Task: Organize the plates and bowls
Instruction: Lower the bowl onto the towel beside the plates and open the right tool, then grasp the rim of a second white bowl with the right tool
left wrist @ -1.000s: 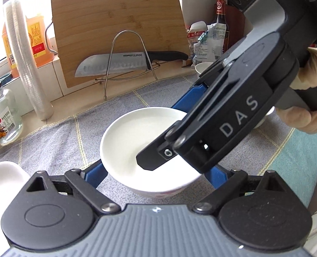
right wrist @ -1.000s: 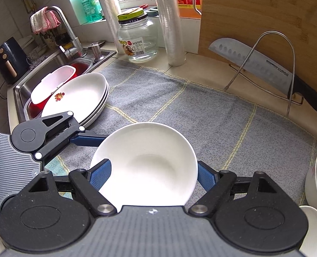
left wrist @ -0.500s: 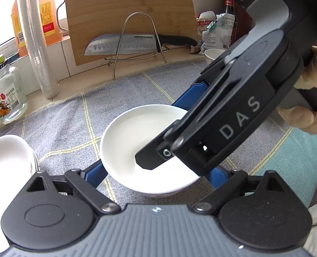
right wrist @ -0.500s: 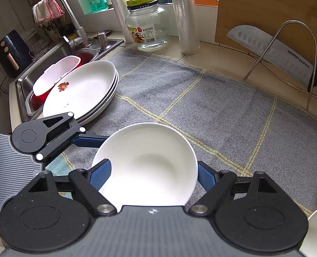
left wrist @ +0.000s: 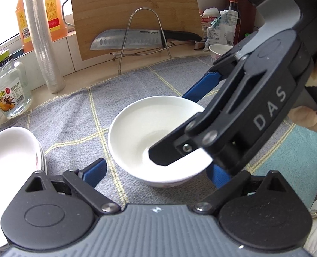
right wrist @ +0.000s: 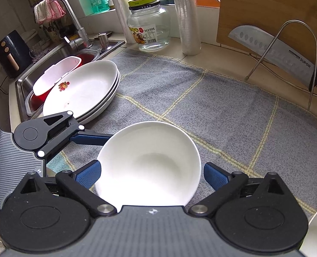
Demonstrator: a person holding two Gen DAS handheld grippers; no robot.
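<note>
Between the blue pads of the right gripper [right wrist: 151, 174] sits a white bowl [right wrist: 148, 162], upright on the grey checked cloth [right wrist: 222, 115]. That gripper's jaws have just been opening and now stand wide: a narrow gap shows between each pad and the bowl's rim, so nothing presses on it. From the left wrist view the same bowl [left wrist: 156, 141] lies between the pads of the left gripper [left wrist: 157, 171] as well. Its jaws have also just been opening; the left pad stands clearly apart from the bowl's wall, while the right pad sits low beside the bowl, largely hidden by the body of the other tool, which reaches across above the bowl from the right. A person's hand [left wrist: 312, 117] grips that tool's handle at the right edge.

Just left of the bowl, past the left gripper's arm, a stack of white plates [right wrist: 83, 90] rests at the cloth's edge, next to the sink [right wrist: 57, 53], where a white dish lies over a red basin. Part of another white bowl [right wrist: 314, 231] shows at the lower right edge.

Farther back on the counter stand a glass jar [right wrist: 149, 27] and a roll of clear film [right wrist: 186, 15]. A kitchen knife [right wrist: 271, 53] rests in a wire rack [right wrist: 295, 49] in front of a wooden cutting board [right wrist: 265, 8].
</note>
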